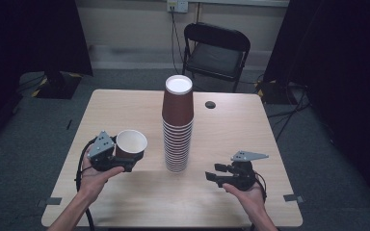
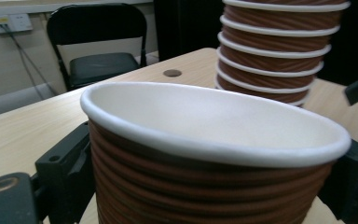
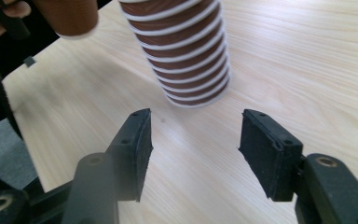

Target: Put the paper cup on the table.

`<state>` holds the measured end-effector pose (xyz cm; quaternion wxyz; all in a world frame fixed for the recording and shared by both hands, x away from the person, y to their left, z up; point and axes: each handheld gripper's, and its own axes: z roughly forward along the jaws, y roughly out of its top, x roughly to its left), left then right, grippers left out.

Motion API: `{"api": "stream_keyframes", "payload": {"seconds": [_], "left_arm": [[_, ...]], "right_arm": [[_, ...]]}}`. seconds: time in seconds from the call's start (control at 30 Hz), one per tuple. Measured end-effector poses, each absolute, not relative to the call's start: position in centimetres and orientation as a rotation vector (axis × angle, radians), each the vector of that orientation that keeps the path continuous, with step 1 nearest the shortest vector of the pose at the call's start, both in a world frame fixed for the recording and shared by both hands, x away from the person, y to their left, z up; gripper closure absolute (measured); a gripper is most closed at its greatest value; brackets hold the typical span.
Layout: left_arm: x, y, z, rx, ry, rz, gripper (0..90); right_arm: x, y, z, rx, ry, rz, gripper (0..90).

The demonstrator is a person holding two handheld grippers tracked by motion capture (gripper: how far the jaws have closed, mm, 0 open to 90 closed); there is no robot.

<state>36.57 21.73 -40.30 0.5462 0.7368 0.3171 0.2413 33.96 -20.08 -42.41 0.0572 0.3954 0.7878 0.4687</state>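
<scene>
Right gripper [image 3: 193,140]: jaws spread, nothing between, near side of the cup stack [image 1: 177,126].
Left gripper [image 1: 120,160]: clamped on a single cup [image 1: 129,145], left of the stack, mouth up and tipped toward the stack (brown ribbed wall, white rim and lining).
Stack: upside down, axis vertical, on the table [image 1: 125,106].
Chair [image 1: 216,49]: beyond the stack.

Ahead of you, at top centre of the frame, a black folding chair [image 1: 216,50] stands on grey carpet [image 1: 38,130] behind a light wooden table [image 1: 125,110]. Above the chair, a wall socket [image 1: 177,6] has a cable [image 1: 175,33] hanging down from it. A small dark round disc [image 1: 210,104] sits near the table's far edge. Black curtains [image 1: 29,33] fill the upper left and right.
</scene>
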Motion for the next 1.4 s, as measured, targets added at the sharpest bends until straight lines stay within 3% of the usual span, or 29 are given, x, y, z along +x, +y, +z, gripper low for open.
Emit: {"api": "stream_keyframes", "payload": {"seconds": [0.43,0.63,0.77,1.1,1.4], "left_arm": [[39.9,22.9,-39.6,1.643,0.901,0.599,8.3],[41.8,23.0,-39.5,1.613,0.957,0.676,8.2],[42.9,22.9,-39.7,1.659,0.966,0.688,8.0],[46.3,23.0,-42.1,1.632,1.014,0.692,8.1],[48.2,21.7,-44.7,1.649,1.021,0.620,8.1]], "right_arm": [[33.1,-22.9,-43.7,1.274,2.309,1.363,40.1],[33.1,-23.3,-44.4,1.294,2.314,1.353,38.5],[33.2,-23.3,-44.8,1.310,2.318,1.340,37.4],[33.3,-23.0,-44.7,1.298,2.315,1.357,36.3],[33.2,-23.2,-44.8,1.300,2.317,1.365,36.3]]}}
